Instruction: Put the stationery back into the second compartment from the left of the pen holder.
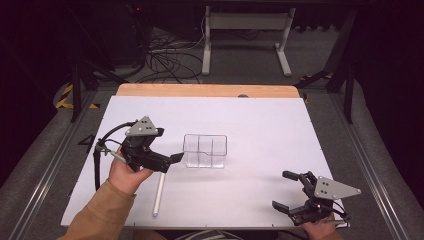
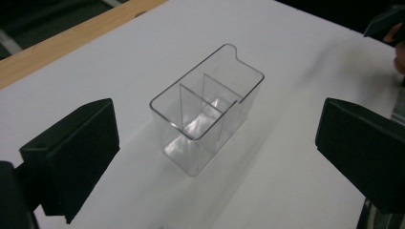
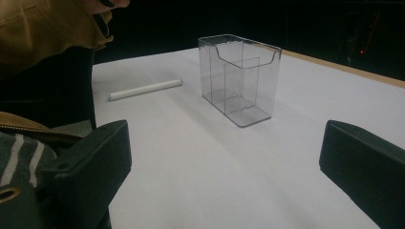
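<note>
Two wide-open, empty claws, left claw (image 1: 176,158) beside upright clear box (image 1: 205,150), its long axis crosswise.

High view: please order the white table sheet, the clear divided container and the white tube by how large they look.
1. White table sheet, by far the largest.
2. Clear divided container.
3. White tube: longer than the container is wide, but very thin, so it covers the least area.
</note>
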### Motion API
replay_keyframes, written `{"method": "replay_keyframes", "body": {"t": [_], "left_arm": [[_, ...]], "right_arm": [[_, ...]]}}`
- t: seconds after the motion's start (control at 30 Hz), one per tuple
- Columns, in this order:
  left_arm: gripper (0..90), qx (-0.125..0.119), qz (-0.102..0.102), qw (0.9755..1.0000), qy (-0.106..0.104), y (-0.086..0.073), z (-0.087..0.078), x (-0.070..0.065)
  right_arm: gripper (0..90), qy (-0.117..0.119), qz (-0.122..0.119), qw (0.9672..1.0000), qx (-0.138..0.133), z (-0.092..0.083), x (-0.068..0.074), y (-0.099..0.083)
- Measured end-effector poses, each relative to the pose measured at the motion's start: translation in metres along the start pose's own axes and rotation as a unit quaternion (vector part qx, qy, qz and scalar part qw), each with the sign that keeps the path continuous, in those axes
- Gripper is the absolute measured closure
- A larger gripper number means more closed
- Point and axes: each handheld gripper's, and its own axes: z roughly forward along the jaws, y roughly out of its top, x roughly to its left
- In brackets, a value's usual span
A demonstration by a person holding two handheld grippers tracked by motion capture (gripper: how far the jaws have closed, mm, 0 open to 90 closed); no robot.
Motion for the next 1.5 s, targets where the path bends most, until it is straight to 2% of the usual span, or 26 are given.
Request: {"method": "replay_keyframes", "body": {"t": [0.2, 0.33, 0.5, 0.6, 0.7, 0.87, 0.93, 1.13, 1.37, 1.5], "left_arm": [[0.4, 0.026, -0.041, 0.9988, 0.002, -0.012, 0.000, -0.003], [0.5, 0.041, -0.056, 0.9976, 0.003, -0.021, 0.002, -0.006], [0.5, 0.068, -0.069, 0.9952, 0.012, -0.034, 0.004, -0.007], [0.5, 0.081, -0.066, 0.9941, 0.031, -0.041, 0.006, -0.009], [0.5, 0.091, -0.069, 0.9929, 0.035, -0.048, 0.009, -0.009], [0.5, 0.093, -0.086, 0.9914, 0.034, -0.061, 0.012, -0.009], [0.5, 0.101, -0.086, 0.9908, 0.028, -0.067, 0.014, -0.009], [0.5, 0.107, -0.099, 0.9888, 0.032, -0.080, 0.019, -0.010], [0.5, 0.100, -0.123, 0.9869, 0.025, -0.090, 0.022, -0.012], [0.5, 0.098, -0.142, 0.9846, 0.029, -0.095, 0.022, -0.012]], "right_arm": [[4.5, 0.001, -0.002, 1.0000, 0.003, 0.001, 0.001, 0.000], [4.5, 0.003, -0.001, 1.0000, 0.002, 0.001, 0.000, 0.000], [4.6, 0.006, -0.002, 1.0000, 0.002, 0.002, 0.001, 0.001], [4.6, 0.006, -0.002, 1.0000, 0.003, 0.003, 0.000, 0.001], [4.7, 0.008, -0.002, 1.0000, 0.003, 0.003, 0.000, 0.001], [4.7, 0.008, -0.001, 1.0000, 0.003, 0.003, 0.000, 0.001], [4.7, 0.009, -0.002, 1.0000, 0.003, 0.003, 0.000, 0.001], [4.7, 0.014, -0.002, 0.9999, 0.002, 0.003, 0.000, 0.001], [4.7, 0.016, -0.001, 0.9999, 0.001, 0.002, 0.000, 0.001], [4.7, 0.017, -0.001, 0.9999, 0.001, 0.002, 0.001, 0.001]]}}
